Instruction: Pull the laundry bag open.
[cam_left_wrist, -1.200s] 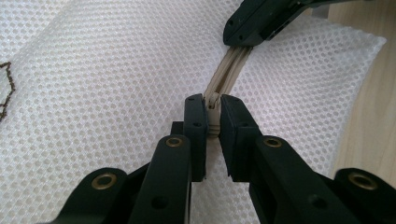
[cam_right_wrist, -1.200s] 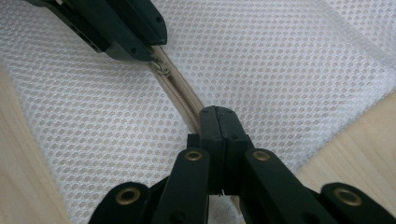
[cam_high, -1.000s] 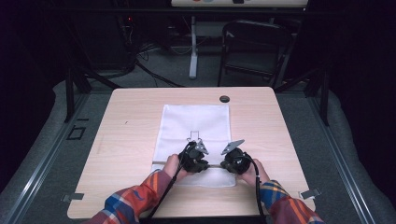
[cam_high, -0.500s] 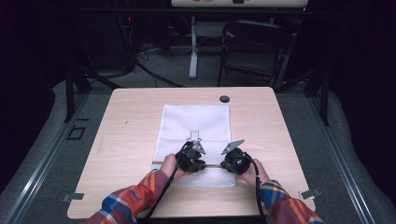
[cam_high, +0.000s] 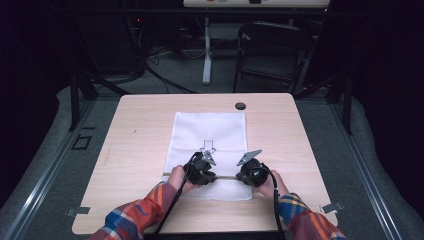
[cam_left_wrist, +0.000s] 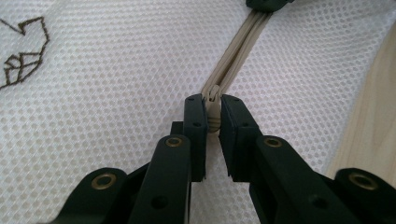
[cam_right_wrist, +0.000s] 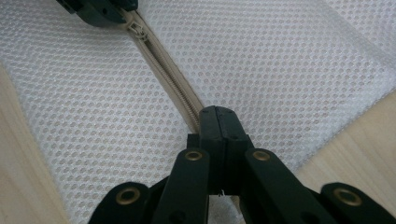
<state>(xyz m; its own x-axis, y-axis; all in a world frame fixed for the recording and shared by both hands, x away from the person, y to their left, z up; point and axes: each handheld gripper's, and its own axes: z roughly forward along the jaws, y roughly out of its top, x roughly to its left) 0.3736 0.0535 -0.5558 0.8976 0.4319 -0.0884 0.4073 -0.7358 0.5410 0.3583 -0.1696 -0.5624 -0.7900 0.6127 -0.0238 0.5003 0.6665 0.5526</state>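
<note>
A white mesh bag (cam_high: 210, 127) lies flat on the wooden table (cam_high: 135, 135), with a beige zipper (cam_left_wrist: 236, 58) running across its near end. My left gripper (cam_left_wrist: 212, 100) is shut on the zipper pull (cam_left_wrist: 213, 119). In the high view the left gripper (cam_high: 209, 175) sits left of the right gripper (cam_high: 243, 176), both low on the zipper line. My right gripper (cam_right_wrist: 217, 112) is shut on the zipper tape (cam_right_wrist: 175, 86), a short way from the slider (cam_right_wrist: 137, 29). The other gripper's tip shows at the top of each gripper view.
A small black round object (cam_high: 240, 105) sits near the table's far edge. A brown printed outline (cam_high: 207, 146) marks the bag's middle. A dark chair (cam_high: 272, 50) and cables stand on the floor beyond the table. Bare wood lies on both sides of the bag.
My left gripper has slid a little to the left along the zipper line, away from the right gripper. The right gripper has stayed in place.
</note>
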